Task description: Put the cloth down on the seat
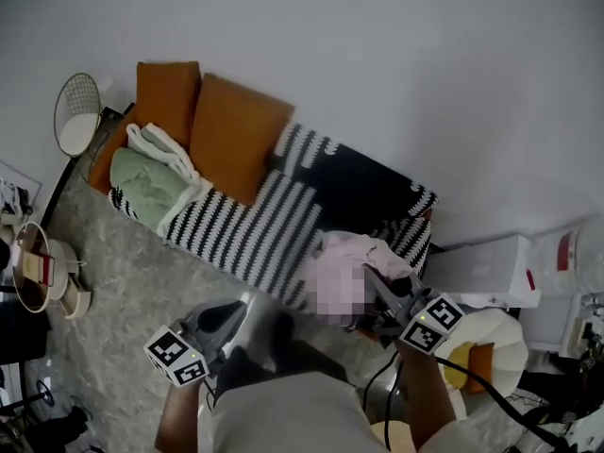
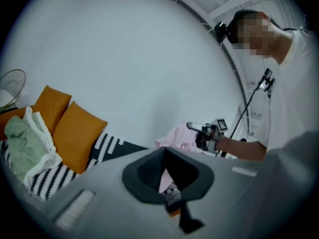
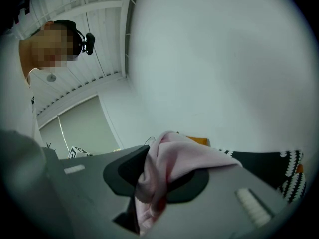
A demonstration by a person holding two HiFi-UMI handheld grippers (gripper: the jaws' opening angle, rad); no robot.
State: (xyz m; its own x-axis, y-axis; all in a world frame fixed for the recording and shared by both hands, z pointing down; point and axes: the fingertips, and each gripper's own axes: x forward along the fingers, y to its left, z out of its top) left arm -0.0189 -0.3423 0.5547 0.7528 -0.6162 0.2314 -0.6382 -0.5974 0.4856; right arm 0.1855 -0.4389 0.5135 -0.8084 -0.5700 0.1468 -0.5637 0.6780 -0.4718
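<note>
My right gripper (image 1: 377,286) is shut on a pale pink cloth (image 1: 354,258), which hangs bunched over the right end of the sofa seat (image 1: 245,225), a black-and-white striped cover. In the right gripper view the pink cloth (image 3: 184,158) spills up out of the right gripper (image 3: 154,183) and drapes over its body. My left gripper (image 1: 241,310) is low in front of the sofa, shut and empty. The left gripper view looks past the left gripper (image 2: 167,178) to the pink cloth (image 2: 174,136) and the right gripper (image 2: 197,127).
Two orange cushions (image 1: 236,135) lean on the wall at the sofa's left. A green and white bundle of cloth (image 1: 146,182) lies on the left seat. A round wire frame (image 1: 77,111) stands left, white bags (image 1: 491,267) right, a small side table (image 1: 33,267) near left.
</note>
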